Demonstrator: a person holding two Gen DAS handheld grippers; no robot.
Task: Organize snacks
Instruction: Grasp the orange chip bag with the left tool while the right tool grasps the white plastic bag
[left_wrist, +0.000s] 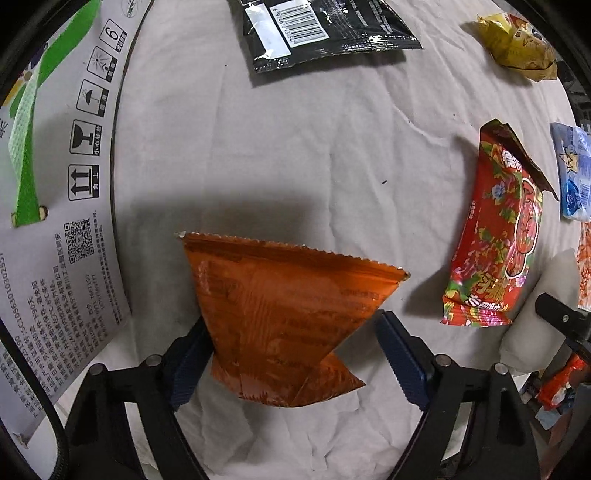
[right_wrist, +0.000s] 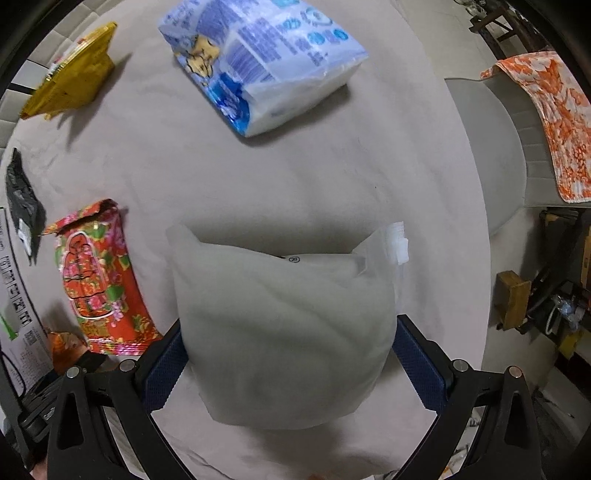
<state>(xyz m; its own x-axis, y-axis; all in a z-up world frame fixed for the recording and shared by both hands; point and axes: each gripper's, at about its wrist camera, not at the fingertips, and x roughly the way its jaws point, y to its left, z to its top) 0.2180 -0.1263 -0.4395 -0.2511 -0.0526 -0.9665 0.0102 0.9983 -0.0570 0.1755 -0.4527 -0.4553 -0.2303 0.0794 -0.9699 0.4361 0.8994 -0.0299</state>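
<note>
Left gripper (left_wrist: 291, 354) jaws squeezing orange snack bag (left_wrist: 280, 317), lifting it above cloth-covered desk (left_wrist: 295, 147), beside white carton (left_wrist: 74, 184). Right gripper (right_wrist: 288, 363) jaws gripping white pouch (right_wrist: 284, 332). Red floral packet (right_wrist: 99, 277), blue bag (right_wrist: 266, 62), yellow bag (right_wrist: 70, 85), black packet (left_wrist: 321, 29) lying on desk.

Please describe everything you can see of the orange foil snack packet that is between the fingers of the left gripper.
The orange foil snack packet is glossy and crinkled, with a serrated sealed top edge and faint printed text, too blurred to read. It is squeezed narrow at its middle between the blue ribbed pads of the left gripper, so it flares wide above and a lower corner folds out to the right. It seems lifted above the wrinkled white cloth, casting a shadow there.
</note>
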